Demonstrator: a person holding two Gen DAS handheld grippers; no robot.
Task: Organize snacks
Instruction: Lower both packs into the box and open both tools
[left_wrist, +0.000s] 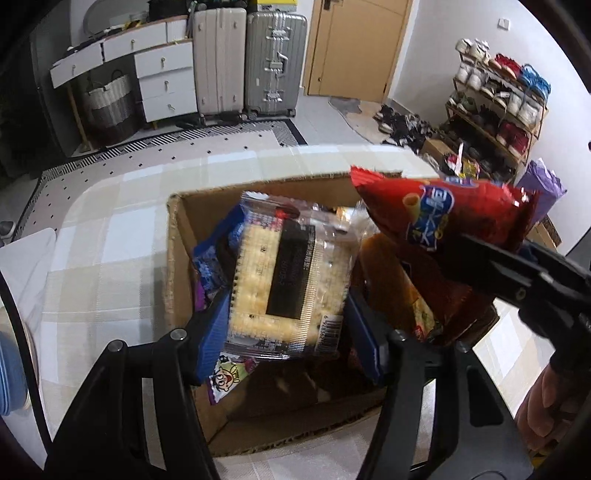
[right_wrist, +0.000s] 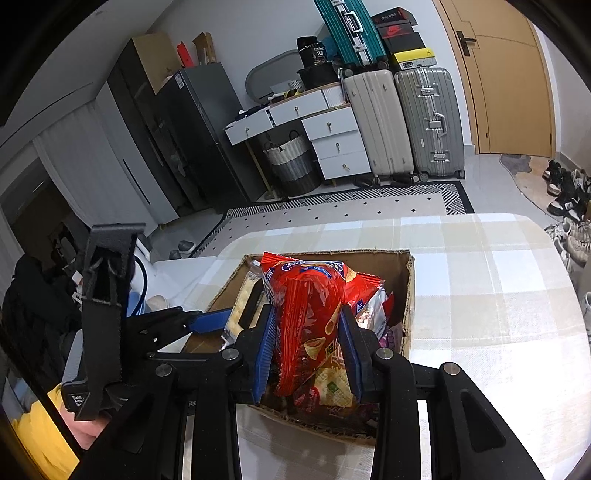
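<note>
An open cardboard box (left_wrist: 177, 258) of snacks sits on a checked tablecloth; it also shows in the right wrist view (right_wrist: 408, 295). My left gripper (left_wrist: 288, 325) is shut on a clear pack of crackers (left_wrist: 291, 273) and holds it over the box. My right gripper (right_wrist: 308, 350) is shut on a red chip bag (right_wrist: 310, 306), held upright above the box's near side. In the left wrist view the red chip bag (left_wrist: 454, 210) hangs at the right in the right gripper's fingers (left_wrist: 495, 258). Purple and blue packets (left_wrist: 210, 266) lie inside the box.
The table (right_wrist: 480, 280) extends right and beyond the box. A purple packet (left_wrist: 543, 188) sits past the box at the right. Suitcases (right_wrist: 402, 122), a white drawer unit (right_wrist: 332, 136), a woven basket (right_wrist: 291, 162) and a shoe rack (left_wrist: 495, 110) stand on the floor behind.
</note>
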